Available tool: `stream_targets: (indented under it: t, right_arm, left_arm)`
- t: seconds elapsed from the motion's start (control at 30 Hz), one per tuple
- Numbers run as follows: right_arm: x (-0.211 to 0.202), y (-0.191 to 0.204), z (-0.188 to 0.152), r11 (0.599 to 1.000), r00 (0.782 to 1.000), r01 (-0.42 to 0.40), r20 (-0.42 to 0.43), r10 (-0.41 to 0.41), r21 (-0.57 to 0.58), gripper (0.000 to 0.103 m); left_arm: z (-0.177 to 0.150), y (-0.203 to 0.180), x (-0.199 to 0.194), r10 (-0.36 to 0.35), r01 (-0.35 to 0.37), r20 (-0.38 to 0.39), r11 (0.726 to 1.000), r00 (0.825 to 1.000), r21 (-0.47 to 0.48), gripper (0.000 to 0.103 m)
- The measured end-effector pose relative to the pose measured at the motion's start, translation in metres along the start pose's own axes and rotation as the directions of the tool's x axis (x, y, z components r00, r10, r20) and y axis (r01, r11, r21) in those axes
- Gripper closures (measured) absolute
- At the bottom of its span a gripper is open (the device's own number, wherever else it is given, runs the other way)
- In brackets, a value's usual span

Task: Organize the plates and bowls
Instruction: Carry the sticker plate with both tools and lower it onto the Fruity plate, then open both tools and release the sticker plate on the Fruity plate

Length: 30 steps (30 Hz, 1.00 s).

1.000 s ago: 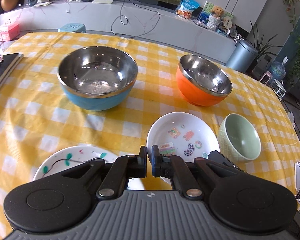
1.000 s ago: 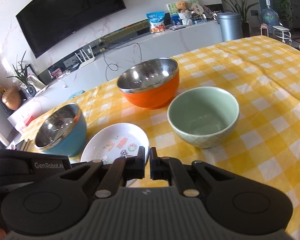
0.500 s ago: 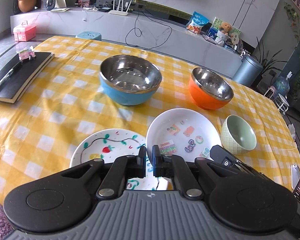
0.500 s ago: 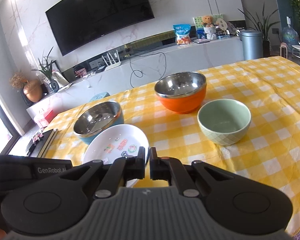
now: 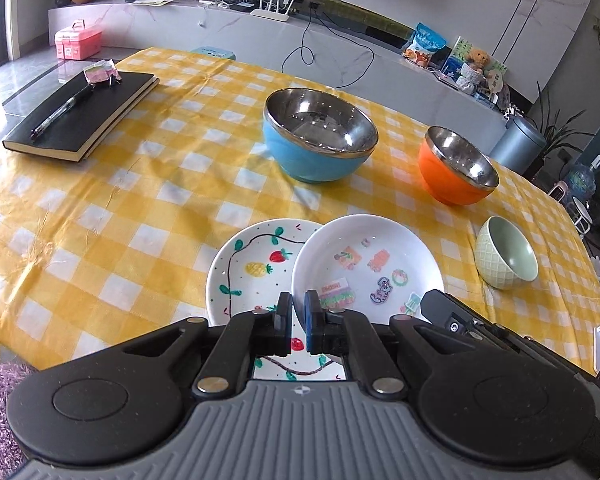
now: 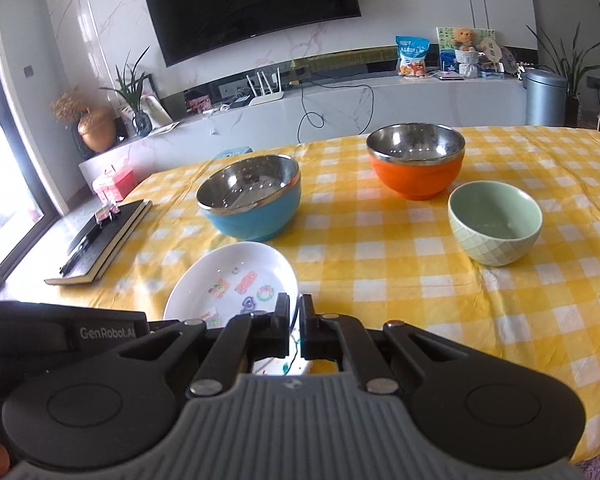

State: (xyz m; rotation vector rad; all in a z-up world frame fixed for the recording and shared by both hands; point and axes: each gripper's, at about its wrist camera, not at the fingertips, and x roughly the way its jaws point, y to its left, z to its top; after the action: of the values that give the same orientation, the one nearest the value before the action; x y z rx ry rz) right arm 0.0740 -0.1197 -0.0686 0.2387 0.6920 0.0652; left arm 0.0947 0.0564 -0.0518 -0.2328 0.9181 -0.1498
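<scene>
On the yellow checked table stand a blue steel-lined bowl [image 5: 320,144], an orange steel-lined bowl [image 5: 456,172] and a small green bowl [image 5: 506,258]. A white sticker plate [image 5: 368,260] overlaps a white fruit-pattern plate [image 5: 256,268] at the near edge. My left gripper [image 5: 298,316] is shut and empty, raised over the plates' near rims. My right gripper [image 6: 295,316] is shut and empty, just right of the sticker plate [image 6: 232,284]. The right wrist view also shows the blue bowl [image 6: 252,204], orange bowl [image 6: 416,164] and green bowl [image 6: 496,228].
A black notebook [image 5: 84,116] with a pen and a clip lies at the table's far left. A marble counter [image 6: 340,108] with a router and cables runs behind the table. A grey bin [image 5: 518,146] stands beyond the far right corner.
Both grippers have pulled back and risen from the table, so more of the table shows. The fruit-pattern plate and the notebook came into view. The dishes have not moved.
</scene>
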Motion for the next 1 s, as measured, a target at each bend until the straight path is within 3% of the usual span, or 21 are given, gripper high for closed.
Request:
stream_targets:
  t: [0.6,1.0]
  right_arm:
    - [0.036,0.014,-0.012,0.999,0.994,-0.009,-0.107,0.005,-0.033,0.102]
    - [0.056,0.011,-0.013,1.000,0.990,-0.025,-0.136,0.024,-0.004,0.101]
  left_arm:
    - [-0.010,0.029,0.021,0.027,-0.028,-0.018,0.997,0.999,-0.068,0.097]
    - [-0.005,0.029,0.033,0.053,-0.054,-0.017,0.997,0.998,-0.062,0.097]
